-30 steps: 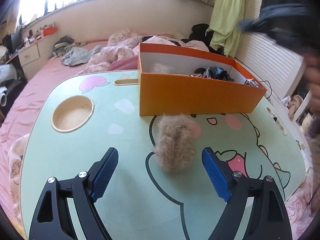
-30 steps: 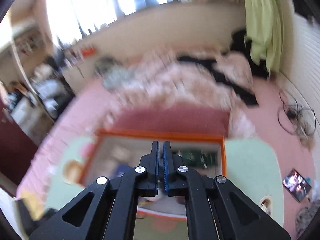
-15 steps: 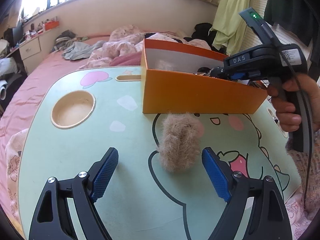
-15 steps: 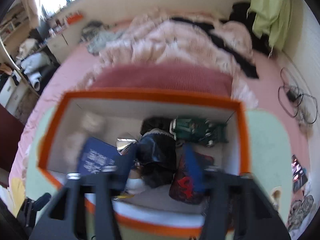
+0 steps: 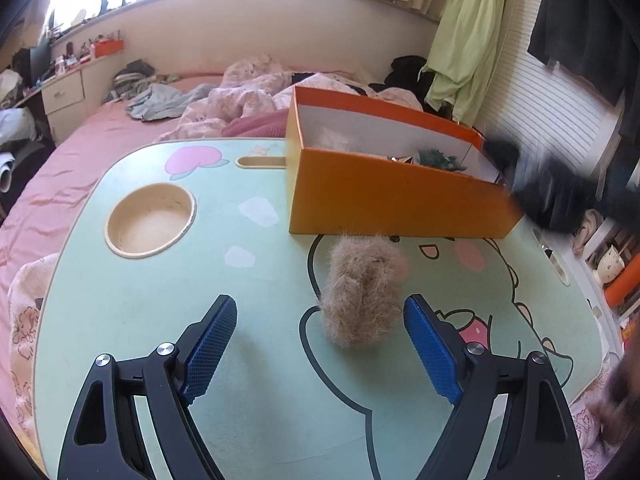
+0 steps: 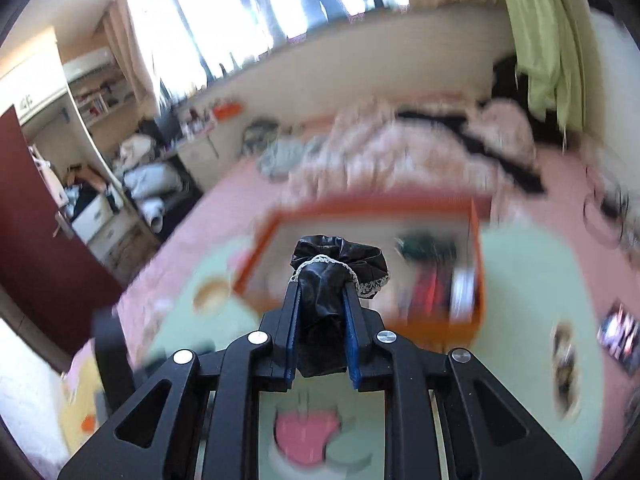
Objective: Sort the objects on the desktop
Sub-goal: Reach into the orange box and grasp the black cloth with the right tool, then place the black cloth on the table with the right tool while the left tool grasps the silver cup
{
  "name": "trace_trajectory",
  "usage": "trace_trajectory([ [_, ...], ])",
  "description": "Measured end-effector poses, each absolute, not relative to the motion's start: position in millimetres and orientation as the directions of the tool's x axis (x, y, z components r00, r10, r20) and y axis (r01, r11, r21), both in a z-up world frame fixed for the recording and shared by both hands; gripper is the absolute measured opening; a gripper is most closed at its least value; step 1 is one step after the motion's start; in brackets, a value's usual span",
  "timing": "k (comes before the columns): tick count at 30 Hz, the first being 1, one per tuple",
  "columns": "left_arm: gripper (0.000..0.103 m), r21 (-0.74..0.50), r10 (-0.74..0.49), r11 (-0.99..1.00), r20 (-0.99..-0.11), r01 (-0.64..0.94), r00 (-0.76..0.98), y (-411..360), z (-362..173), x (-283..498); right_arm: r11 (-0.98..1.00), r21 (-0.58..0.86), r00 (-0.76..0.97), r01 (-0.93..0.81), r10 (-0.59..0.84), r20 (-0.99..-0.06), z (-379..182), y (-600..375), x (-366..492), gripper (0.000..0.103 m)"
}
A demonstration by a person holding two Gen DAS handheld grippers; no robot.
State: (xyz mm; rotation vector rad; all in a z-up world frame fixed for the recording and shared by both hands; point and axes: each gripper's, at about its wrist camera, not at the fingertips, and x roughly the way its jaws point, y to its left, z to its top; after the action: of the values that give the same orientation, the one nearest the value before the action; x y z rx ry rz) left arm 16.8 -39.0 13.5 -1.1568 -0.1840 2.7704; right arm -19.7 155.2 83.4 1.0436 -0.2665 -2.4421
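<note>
Right claw (image 6: 320, 312) clamped on black scrunchie (image 6: 338, 266), above orange box (image 5: 396, 188).
Left claw (image 5: 320, 344) spread wide over desk (image 5: 120, 300); tan fur scrunchie (image 5: 362, 288) lies between its fingers, untouched.

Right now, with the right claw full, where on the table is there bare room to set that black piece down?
The right claw is shut on the black scrunchie. Bare table lies between the round cup recess and the open left claw, and right of the furry scrunchie. It is crowded inside the orange box.
</note>
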Motion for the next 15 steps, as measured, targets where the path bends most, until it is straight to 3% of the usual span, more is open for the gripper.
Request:
trace_trajectory([
  [4, 0.085, -0.16, 0.164, -0.985, -0.698, -0.071, -0.697, -40, 14, 16, -0.884, 0.359, -0.565, 0.299, -0.467, -0.68, 48, 152, -19, 0.026],
  [8, 0.085, -0.161, 0.164, -0.984, -0.691, -0.07, -0.704, -41, 15, 18, -0.895, 0.384, -0.543, 0.227, -0.443, -0.713, 23, 161, -21, 0.058],
  [10, 0.085, -0.166, 0.166, -0.984, -0.688, -0.069, -0.706, -41, 16, 18, -0.894, 0.399, -0.559, 0.206, -0.442, -0.702, 24, 171, -12, 0.059],
  [12, 0.085, -0.171, 0.168, -0.983, -0.686, -0.068, -0.708, -42, 16, 19, -0.913, 0.348, -0.588, 0.212, -0.404, -0.701, 28, 177, 3, 0.069],
  [15, 0.085, -0.173, 0.17, -0.982, -0.681, -0.068, -0.713, -42, 18, 19, -0.945, 0.25, -0.591, 0.212, -0.328, -0.737, 27, 176, 16, 0.075],
])
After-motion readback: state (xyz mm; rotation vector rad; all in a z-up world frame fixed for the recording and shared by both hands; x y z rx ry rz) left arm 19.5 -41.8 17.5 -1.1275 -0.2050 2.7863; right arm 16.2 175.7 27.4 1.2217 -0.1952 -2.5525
